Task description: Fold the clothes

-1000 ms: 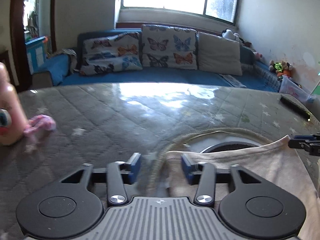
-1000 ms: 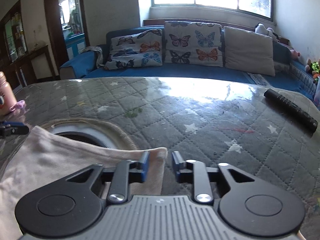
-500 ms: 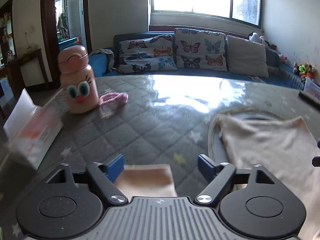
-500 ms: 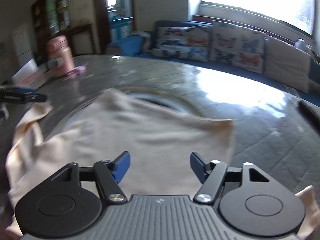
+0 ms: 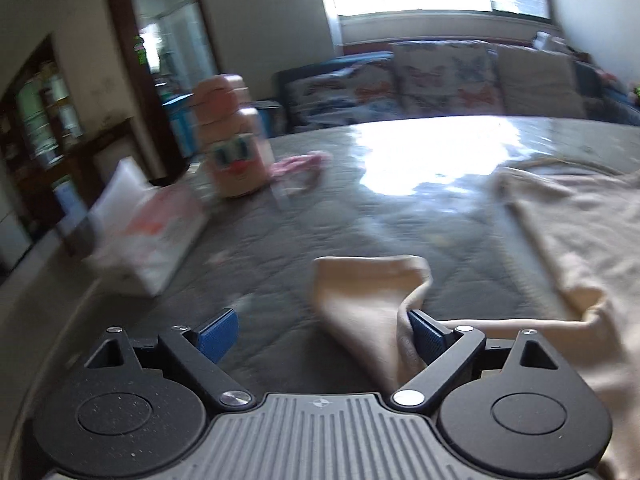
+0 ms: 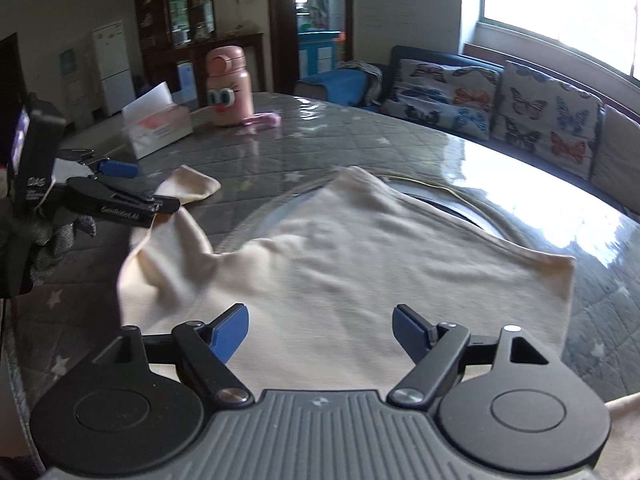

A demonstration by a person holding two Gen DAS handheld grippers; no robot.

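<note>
Your cream shirt (image 6: 360,280) lies mostly flat on the quilted table (image 6: 400,160), body spread out, one sleeve (image 5: 368,292) sticking out to the side, so at least that sleeve and the body folds are left. Your left tongs (image 5: 320,330) are spread wide around the sleeve (cloth brushes one finger, nothing pinched); your right tongs (image 6: 320,326) hover agape over the body. White lettering on the left tongs is too small to read reliably.
</note>
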